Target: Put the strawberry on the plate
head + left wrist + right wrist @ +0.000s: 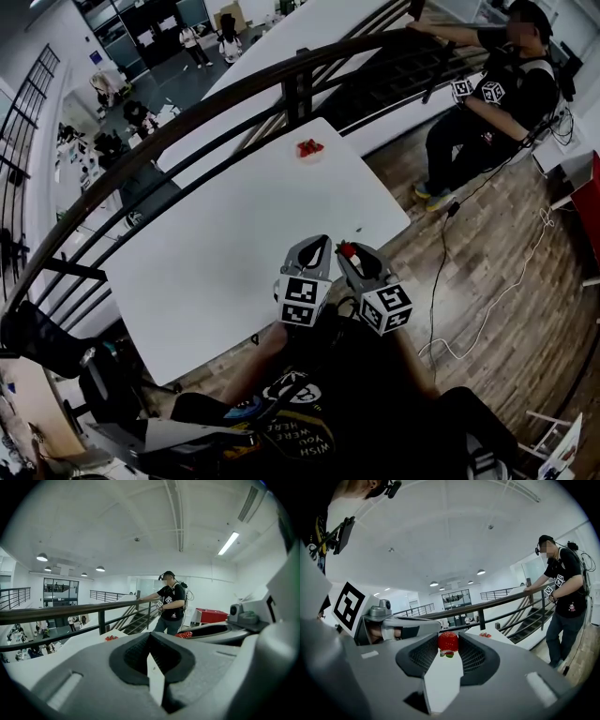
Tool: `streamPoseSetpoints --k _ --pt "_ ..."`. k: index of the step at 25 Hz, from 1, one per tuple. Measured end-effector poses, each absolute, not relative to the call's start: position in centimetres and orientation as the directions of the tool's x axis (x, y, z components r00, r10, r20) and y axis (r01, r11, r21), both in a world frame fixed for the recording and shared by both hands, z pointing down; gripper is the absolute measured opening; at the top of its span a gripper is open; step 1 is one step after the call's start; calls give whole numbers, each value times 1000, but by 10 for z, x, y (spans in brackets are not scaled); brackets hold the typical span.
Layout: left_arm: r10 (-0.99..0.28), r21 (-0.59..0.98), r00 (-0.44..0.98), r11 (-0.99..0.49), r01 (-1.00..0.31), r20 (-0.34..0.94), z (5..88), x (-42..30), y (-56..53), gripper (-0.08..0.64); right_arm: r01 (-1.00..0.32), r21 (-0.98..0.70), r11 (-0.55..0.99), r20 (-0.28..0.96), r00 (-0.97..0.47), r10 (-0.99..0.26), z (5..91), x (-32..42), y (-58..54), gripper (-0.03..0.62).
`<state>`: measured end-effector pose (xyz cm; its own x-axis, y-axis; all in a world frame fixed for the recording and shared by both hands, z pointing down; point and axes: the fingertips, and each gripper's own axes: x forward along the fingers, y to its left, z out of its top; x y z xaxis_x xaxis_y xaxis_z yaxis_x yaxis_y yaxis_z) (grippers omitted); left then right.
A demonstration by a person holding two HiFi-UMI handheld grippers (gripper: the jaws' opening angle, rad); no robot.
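Snugly between right gripper (448, 638) fingers (471, 656): strawberry (448, 641)

Two hand-held grippers (317, 246) (354, 255), one held strawberry (448, 641), one plate (312, 157), one table (234, 234), one bystander (489, 105)

Shirt (302, 433) print, upside down: "WISH YOU WERE HERE".

The white table (216, 244) carries one cluster near its far edge. It is a few red strawberries (310, 147), apparently lying on a pale plate (312, 157) that is hard to make out.
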<state>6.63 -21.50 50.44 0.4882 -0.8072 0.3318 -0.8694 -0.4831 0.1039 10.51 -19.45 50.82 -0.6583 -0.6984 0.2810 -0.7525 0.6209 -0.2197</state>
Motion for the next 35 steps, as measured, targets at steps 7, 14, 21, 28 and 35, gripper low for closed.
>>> streamPoseSetpoints --k 7,14,21,28,35 --pt "-815 104 436 -431 -896 381 521 64 -218 5 -719 -260 645 310 -694 -650 527 106 -207 138" --pt "-819 110 404 -395 -912 408 532 36 -244 5 -715 -262 648 318 -698 -642 529 91 -239 138" --pt "-814 129 433 -417 -900 387 527 29 -267 5 -734 -228 639 325 -676 -661 518 83 -258 138" --pt "-782 141 477 -462 -876 401 531 21 -272 5 -752 -230 618 336 -657 -675 521 64 -271 138" --pt "-792 141 446 -429 -892 416 541 13 -281 5 -735 -244 632 354 -675 -647 533 59 -276 138"
